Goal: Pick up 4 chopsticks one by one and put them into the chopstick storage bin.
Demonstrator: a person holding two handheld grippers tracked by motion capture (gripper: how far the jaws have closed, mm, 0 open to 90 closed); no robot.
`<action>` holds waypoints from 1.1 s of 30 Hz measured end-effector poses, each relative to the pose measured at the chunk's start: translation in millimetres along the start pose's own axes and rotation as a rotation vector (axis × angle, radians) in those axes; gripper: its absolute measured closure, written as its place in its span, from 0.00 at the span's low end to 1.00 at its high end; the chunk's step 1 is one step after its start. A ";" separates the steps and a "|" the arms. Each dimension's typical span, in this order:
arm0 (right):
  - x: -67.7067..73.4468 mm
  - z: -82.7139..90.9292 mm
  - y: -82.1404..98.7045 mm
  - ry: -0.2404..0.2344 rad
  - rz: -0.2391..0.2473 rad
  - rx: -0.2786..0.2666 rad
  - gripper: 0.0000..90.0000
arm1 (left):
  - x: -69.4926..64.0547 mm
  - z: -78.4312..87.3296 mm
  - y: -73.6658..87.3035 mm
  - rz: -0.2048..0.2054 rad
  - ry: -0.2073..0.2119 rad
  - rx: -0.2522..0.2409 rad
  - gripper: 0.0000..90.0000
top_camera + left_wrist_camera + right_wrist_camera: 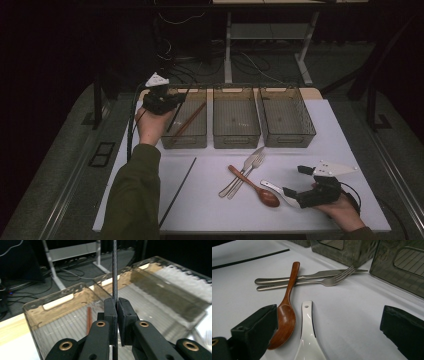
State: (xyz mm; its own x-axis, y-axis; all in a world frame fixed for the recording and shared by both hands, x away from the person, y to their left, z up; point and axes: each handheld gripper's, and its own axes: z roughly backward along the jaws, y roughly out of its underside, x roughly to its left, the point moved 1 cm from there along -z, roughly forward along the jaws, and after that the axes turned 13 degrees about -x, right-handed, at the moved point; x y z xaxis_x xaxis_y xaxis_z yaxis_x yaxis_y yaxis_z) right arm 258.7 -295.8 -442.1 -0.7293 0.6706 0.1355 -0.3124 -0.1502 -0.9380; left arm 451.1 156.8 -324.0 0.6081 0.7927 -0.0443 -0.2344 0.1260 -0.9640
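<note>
Gleaming white tabletop [320,145]; dark room

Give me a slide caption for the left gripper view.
Left gripper clamps a black chopstick above the left bin.

A dim room with one bright white table.

The room around the flat white table top [320,140] is almost black. Light falls from above and makes soft, short shadows. The shiny white ceramic spoon [308,340] shows a little glare. Up close, the black left gripper [117,305] looks blurry, and the clear brown plastic bins [155,285] look fuzzy.
</note>
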 end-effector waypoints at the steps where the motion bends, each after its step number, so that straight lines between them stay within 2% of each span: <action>1: 0.1 0.1 0.0 -0.001 -0.001 0.000 0.02 | 1.3 -2.7 2.4 -0.006 -0.005 0.013 0.95; 8: -0.4 1.3 0.1 0.000 -0.006 0.000 0.01 | 13.0 -16.1 20.7 0.011 -0.043 0.079 0.95; 18: -0.4 1.2 0.4 -0.002 -0.004 0.001 0.02 | 23.1 -21.8 53.6 0.055 -0.073 0.170 0.95; 24: -0.5 1.1 0.4 -0.001 -0.004 0.002 0.02 | 25.9 -21.2 63.7 0.072 -0.082 0.195 0.95; 30: -0.1 0.8 0.6 -0.002 -0.005 0.005 0.02 | 27.5 -21.0 66.3 0.077 -0.097 0.210 0.94; 33: -0.3 1.0 0.5 -0.002 -0.004 0.005 0.01 | 27.0 -21.0 65.2 0.076 -0.108 0.201 0.88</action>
State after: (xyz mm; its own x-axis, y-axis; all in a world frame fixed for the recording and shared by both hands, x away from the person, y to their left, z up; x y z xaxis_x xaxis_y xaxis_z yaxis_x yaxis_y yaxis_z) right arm 258.2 -296.9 -442.3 -0.7290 0.6700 0.1402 -0.3186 -0.1508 -0.9358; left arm 468.1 173.9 -393.6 0.5010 0.8621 -0.0758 -0.4288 0.1711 -0.8871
